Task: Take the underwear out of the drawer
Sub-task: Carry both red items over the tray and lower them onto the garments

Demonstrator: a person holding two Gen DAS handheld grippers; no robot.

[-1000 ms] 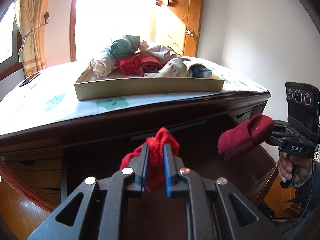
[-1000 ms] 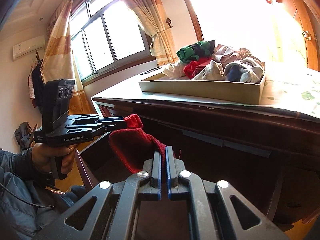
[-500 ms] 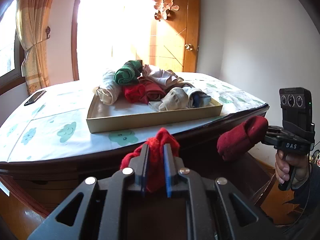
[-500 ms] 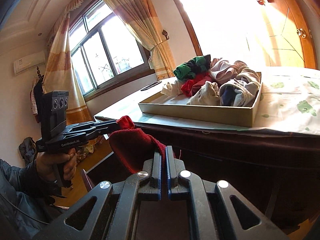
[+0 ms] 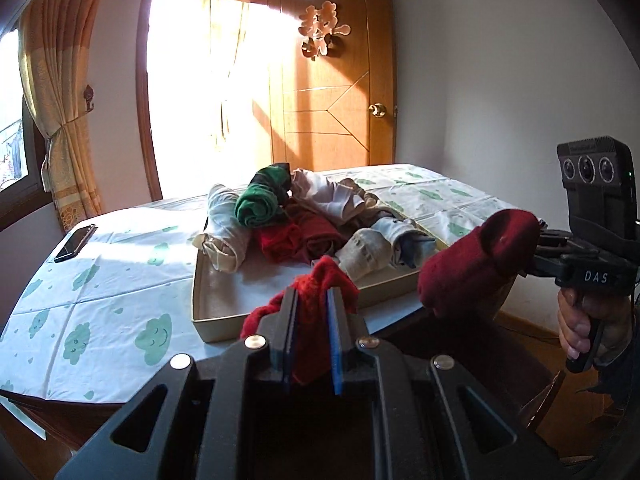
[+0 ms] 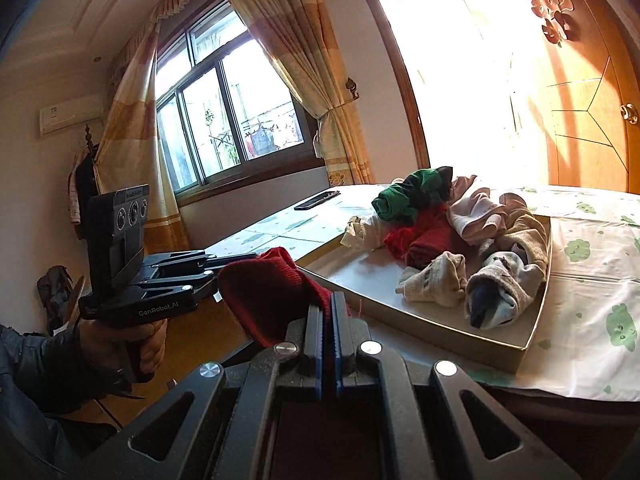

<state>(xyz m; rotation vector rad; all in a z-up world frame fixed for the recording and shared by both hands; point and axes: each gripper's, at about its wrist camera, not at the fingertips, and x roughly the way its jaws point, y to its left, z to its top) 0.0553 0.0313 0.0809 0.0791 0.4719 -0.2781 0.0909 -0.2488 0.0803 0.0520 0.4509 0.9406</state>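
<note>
Your left gripper [image 5: 311, 336]: black frame, blue finger pads, four silver screws; "GenRobot.AI" on its side.
Your right gripper [image 6: 327, 334]: same black build, blue pads, "DAS" lettering, three-lens camera block on top.
Your hands: bare skin, dark sleeves at the wrists.

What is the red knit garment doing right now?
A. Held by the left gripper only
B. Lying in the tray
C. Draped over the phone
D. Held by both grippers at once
D: the left gripper and right gripper each pinch an end of the red knit garment, short of the tray.
</note>
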